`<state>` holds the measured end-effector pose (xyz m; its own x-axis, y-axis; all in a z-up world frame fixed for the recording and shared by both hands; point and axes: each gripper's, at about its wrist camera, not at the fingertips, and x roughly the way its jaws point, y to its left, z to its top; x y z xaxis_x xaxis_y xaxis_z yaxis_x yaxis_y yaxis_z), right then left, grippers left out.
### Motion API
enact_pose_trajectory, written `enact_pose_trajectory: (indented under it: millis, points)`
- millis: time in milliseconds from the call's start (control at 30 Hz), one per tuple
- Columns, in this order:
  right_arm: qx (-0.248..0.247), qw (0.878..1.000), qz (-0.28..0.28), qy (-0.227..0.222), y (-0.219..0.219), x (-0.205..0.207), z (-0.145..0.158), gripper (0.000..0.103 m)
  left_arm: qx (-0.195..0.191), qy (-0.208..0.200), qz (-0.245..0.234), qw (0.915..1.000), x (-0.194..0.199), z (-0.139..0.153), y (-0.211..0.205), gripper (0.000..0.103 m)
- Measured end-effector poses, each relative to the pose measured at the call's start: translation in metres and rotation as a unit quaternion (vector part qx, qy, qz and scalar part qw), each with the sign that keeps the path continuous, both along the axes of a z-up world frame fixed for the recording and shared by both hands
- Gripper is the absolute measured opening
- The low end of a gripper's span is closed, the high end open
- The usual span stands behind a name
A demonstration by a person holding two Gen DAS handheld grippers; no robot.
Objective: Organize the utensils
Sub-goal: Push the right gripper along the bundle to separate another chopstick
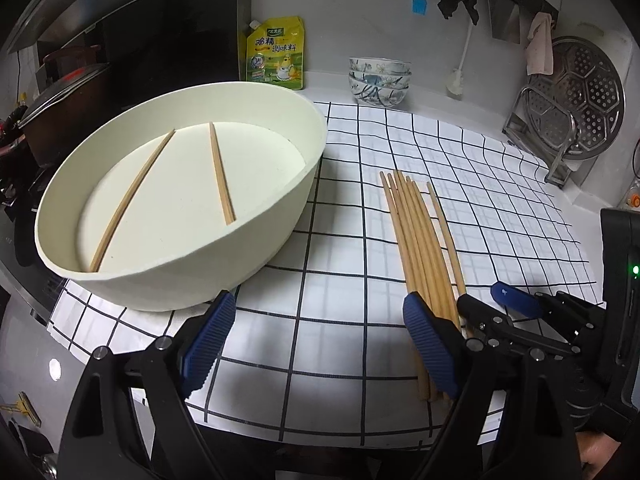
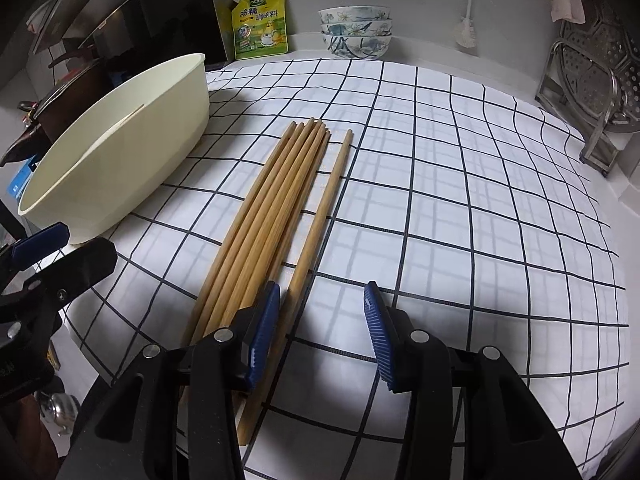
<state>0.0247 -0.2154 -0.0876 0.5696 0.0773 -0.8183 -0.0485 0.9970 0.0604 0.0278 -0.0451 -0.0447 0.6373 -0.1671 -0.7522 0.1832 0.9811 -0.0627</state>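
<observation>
A kitchen counter carries a checked cloth (image 2: pixel 460 208), with a seasoning pouch (image 1: pixel 276 54), stacked bowls (image 1: pixel 379 80) and a steamer rack (image 1: pixel 576 108) along the far wall. On the left of the cloth sits a cream tub (image 1: pixel 248 216). To its right a bundle of chopsticks (image 2: pixel 264 216) lies pointing near to far, one stick (image 2: pixel 320 216) lying just apart on the bundle's right side.

The right gripper (image 2: pixel 320 336) is low over the near ends, fingers spread and empty. Its left pad sits between the bundle and the lone stick, so the stick lies inside the gap, probably lined up to be pinched alone. The left gripper (image 1: pixel 320 340) hangs spread and empty near the tub's near wall, holding nothing; it looks parked out of the way.

Only the left wrist view looks into the tub, where two chopsticks (image 1: pixel 220 172) lie apart on the floor, which suggests sticks are being moved over one by one. The right wrist view shows only a sliver of the tub's inside, but it alone shows how the stick sits between the pads.
</observation>
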Motion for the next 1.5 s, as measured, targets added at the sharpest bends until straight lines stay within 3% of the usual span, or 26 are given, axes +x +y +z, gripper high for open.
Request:
enact_pose_trajectory:
  millis: [600, 1500]
  points:
    - [0.026, 0.999, -0.034, -0.001, -0.049, -0.002, 0.001, 0.042, 0.027, 0.027, -0.008, 0.9992, 0.016, -0.021, -0.044, 0.087]
    - [0.033, 0.999, -0.033, -0.001, -0.051, -0.002, 0.001, 0.042, 0.088, 0.039, 0.013, 0.9953, 0.031, -0.04, -0.056, 0.087]
